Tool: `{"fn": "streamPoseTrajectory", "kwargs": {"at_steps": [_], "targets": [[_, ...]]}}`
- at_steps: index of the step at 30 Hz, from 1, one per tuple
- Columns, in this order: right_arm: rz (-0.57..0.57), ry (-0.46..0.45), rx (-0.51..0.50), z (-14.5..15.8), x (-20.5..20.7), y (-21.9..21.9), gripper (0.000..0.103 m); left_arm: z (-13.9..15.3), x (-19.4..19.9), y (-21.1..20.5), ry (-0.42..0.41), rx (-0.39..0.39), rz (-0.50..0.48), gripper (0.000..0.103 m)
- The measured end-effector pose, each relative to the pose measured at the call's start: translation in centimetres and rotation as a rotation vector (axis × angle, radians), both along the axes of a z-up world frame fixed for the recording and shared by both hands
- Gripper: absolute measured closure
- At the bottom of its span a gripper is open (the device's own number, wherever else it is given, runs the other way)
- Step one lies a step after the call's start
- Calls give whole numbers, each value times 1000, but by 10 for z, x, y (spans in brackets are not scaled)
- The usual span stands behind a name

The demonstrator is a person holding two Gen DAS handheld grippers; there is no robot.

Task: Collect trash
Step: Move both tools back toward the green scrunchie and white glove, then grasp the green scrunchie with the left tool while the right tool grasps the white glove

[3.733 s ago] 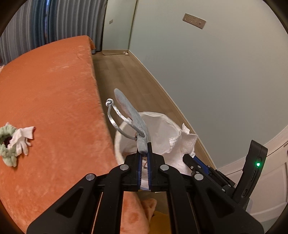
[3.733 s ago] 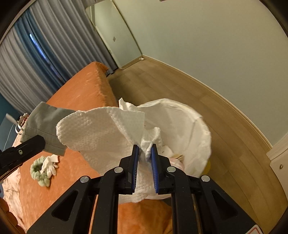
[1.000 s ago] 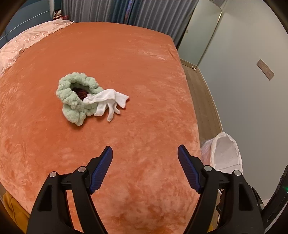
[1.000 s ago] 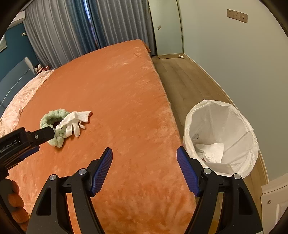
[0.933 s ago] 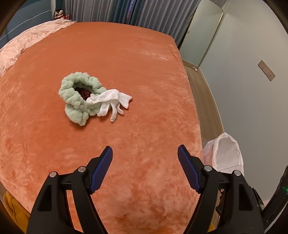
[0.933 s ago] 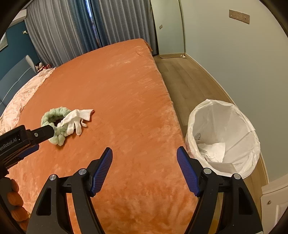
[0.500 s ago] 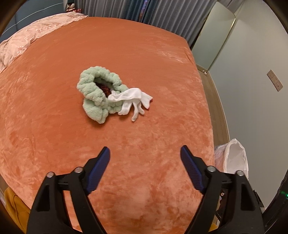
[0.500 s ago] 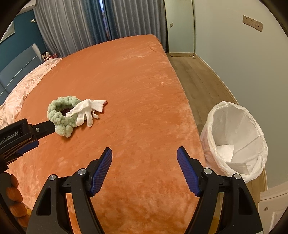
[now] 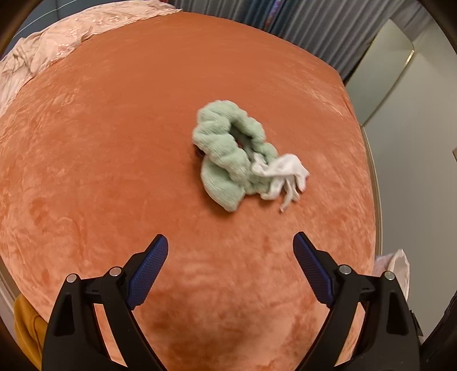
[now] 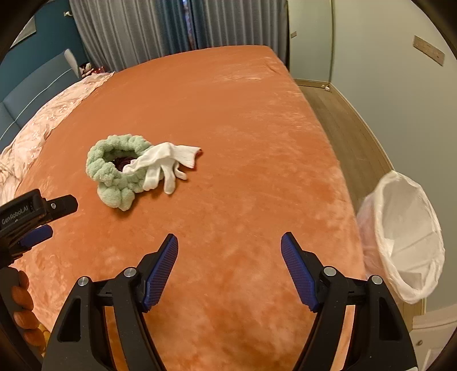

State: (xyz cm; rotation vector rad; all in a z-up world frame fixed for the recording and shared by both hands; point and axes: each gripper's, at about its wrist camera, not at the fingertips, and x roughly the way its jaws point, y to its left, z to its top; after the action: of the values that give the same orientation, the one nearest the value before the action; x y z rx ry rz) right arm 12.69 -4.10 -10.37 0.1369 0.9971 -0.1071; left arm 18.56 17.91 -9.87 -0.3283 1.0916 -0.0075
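Jaws of both grippers (image 9: pixel 230 251) (image 10: pixel 229 251) are spread wide, empty; the thin white cloth glove (image 10: pixel 165 162) could be dropped if the fluffy green headband (image 10: pixel 114 171) is snagged too.

Orange bedspread (image 10: pixel 242 120), mint-green scrunchie (image 10: pixel 114 171), white glove (image 10: pixel 162 162), white bin liner (image 10: pixel 405 237), grey curtains (image 10: pixel 171 25)

Warm, fairly dim indoor light tints both views orange. Fisheye distortion bends the bed edge (image 10: pixel 322 128) and walls, with dark vignetted corners. The left wrist view shows motion blur on the green scrunchie (image 9: pixel 225 159); shadows stay soft.
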Motion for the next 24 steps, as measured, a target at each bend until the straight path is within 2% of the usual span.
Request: {"fn": "streamPoseTrajectory", "kwargs": {"at_steps": [6,13,19,20,21,24], "targets": [[36,11,12,-12,49,27,32,-3,47,25,3,-22,42,18],[29,39,39,-32,120,42,32,-20,102,33,43,-62,41,21],[32,58,96,-47,167,52,32,-41,131,29,79,-102,1,42],[45,65,108,-52,173,55,33,-43,133,29,81,-105,-5,50],[53,76,106,-57,180,58,36,-47,135,29,84,-113,-10,60],[56,115,118,-74,192,64,46,-54,133,33,95,-142,-10,73]]}}
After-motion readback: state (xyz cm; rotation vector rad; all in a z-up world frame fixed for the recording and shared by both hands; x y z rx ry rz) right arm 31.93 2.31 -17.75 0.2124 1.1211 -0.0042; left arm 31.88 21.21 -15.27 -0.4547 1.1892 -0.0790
